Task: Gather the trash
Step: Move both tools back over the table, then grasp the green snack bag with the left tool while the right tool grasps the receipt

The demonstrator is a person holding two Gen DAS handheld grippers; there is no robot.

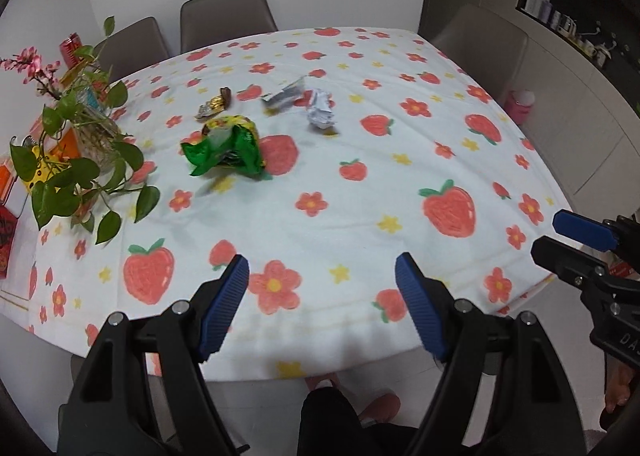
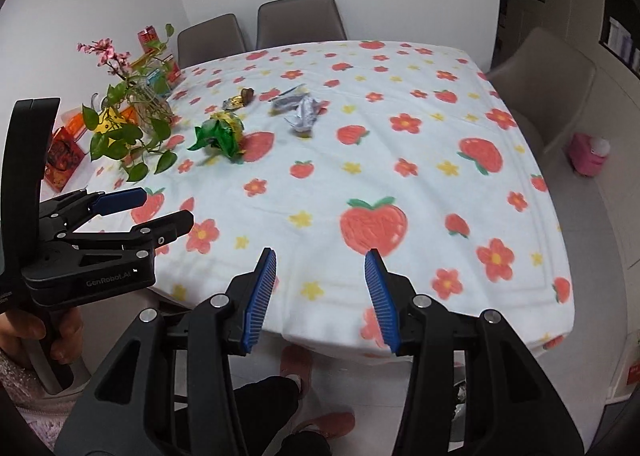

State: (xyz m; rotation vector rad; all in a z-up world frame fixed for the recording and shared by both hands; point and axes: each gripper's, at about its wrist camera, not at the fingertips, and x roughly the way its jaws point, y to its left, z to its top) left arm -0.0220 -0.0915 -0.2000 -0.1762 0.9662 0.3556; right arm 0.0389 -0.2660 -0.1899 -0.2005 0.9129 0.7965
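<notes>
Both claws spread, empty | green wrapper [image 1: 226, 148] blurred | right claw [image 1: 576, 244] cut off

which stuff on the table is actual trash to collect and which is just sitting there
Trash:
green wrapper
gold wrapper
grey wrapper
crumpled paper

Not trash:
potted vine
pink blossoms
red can
chairs

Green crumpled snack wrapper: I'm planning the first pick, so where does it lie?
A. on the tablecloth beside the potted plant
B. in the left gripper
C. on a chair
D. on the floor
A: the green crumpled snack wrapper lies on the strawberry-print tablecloth, right of the leafy potted plant.
</notes>
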